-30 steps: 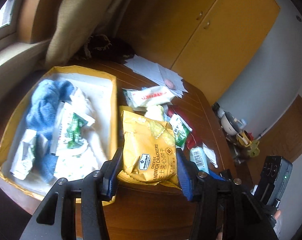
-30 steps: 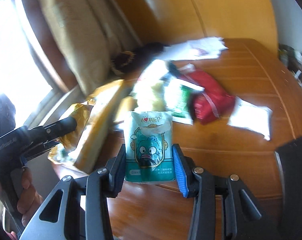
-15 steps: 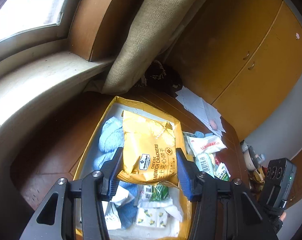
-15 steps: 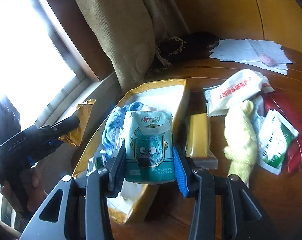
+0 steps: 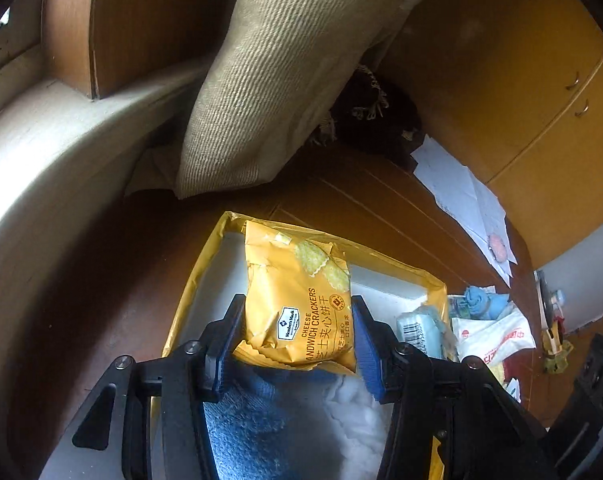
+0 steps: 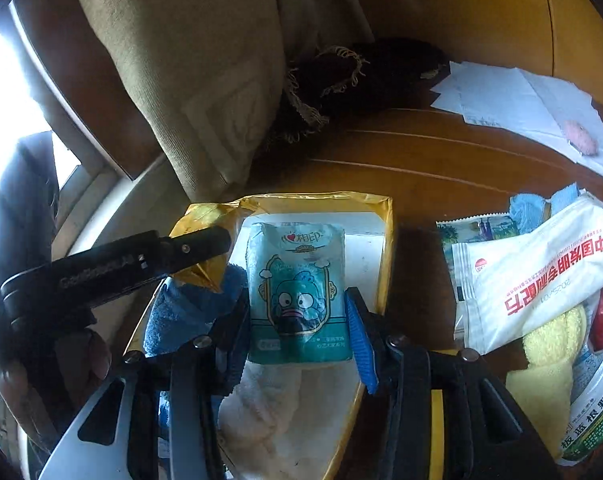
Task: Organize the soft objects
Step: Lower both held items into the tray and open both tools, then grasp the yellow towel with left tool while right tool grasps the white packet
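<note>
Dark wood counter [image 6: 441, 168] carried a shallow yellow box [image 6: 385, 240], and both packs hung over it: the left gripper [image 5: 297, 340] pinched a crinkly cracker bag [image 5: 301, 300], while the right gripper [image 6: 297, 320] had its jaws easing apart around a smooth, pillowy tissue pack [image 6: 297, 292]. Best, I judged, to lower each onto the fluffy towels [image 6: 269, 412] before letting go, so neither slick pack slid off.

The blue towel [image 5: 257, 420] (inside the yellow tray [image 5: 197, 280]) lies mostly hidden under the cracker packet [image 5: 301, 304] and the frame's bottom edge.
</note>
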Available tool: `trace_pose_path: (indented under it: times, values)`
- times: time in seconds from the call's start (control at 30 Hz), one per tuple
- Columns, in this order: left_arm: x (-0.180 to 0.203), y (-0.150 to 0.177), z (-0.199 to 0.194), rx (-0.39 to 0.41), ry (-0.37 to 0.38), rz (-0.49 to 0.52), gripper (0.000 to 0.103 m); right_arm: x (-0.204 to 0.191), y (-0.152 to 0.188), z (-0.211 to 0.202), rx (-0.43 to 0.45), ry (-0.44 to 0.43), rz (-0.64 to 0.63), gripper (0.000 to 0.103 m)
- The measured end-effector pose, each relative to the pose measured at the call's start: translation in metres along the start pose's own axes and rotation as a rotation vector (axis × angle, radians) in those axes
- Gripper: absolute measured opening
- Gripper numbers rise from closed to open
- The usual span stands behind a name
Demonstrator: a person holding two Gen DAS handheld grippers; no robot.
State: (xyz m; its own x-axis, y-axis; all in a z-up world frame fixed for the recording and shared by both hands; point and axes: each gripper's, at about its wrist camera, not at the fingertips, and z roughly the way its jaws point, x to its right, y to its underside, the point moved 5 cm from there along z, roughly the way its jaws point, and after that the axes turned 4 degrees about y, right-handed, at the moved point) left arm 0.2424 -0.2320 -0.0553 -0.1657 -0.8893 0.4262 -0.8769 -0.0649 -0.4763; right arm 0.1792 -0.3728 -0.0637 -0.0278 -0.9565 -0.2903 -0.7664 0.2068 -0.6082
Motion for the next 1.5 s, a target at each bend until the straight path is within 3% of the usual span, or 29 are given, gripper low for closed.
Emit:
trace_pose_path:
  times: [0.13, 0.2, 0.33, 0.43, 0.63, 0.77, 0.9, 1.07, 1.17, 1.27, 1.5]
  values:
    - [-0.002, 0.003, 0.002, -0.051, 0.033, -0.025, 0.057, -0.005, 0.002, 0.000, 0.017, -0.009, -0.016, 0.050]
    - [-0.002, 0.003, -0.005, -0.036, 0.058, -0.041, 0.066, -0.007, 0.003, -0.001, 0.010, -0.029, -0.021, 0.055]
    - [0.007, 0.013, -0.041, 0.028, 0.107, -0.027, 0.067, -0.012, 0.004, -0.025, 0.036, -0.060, -0.008, 0.061]
    - [0.025, 0.040, -0.078, 0.096, 0.131, 0.028, 0.076, -0.009, 0.017, -0.066, 0.106, -0.113, -0.004, 0.072]
    - [0.076, 0.112, -0.109, 0.148, 0.172, 0.150, 0.078, 0.029, 0.077, -0.127, 0.181, -0.193, 0.069, 0.073]
    - [0.111, 0.146, -0.100, 0.118, 0.177, 0.213, 0.078, 0.076, 0.108, -0.150, 0.204, -0.137, 0.153, 0.073]
    - [0.138, 0.163, -0.090, 0.080, 0.197, 0.262, 0.078, 0.118, 0.117, -0.175, 0.220, -0.082, 0.206, 0.073]
    - [0.154, 0.172, -0.083, 0.061, 0.187, 0.283, 0.078, 0.180, 0.117, -0.210, 0.288, 0.132, 0.273, 0.073]
    - [0.159, 0.175, -0.079, 0.052, 0.179, 0.284, 0.078, 0.224, 0.125, -0.203, 0.228, 0.243, 0.357, 0.073]
    - [0.162, 0.177, -0.074, 0.048, 0.167, 0.288, 0.078, 0.253, 0.135, -0.194, 0.188, 0.282, 0.441, 0.073]
    - [0.171, 0.174, -0.060, 0.033, 0.140, 0.303, 0.078, 0.262, 0.139, -0.168, 0.108, 0.364, 0.429, 0.073]
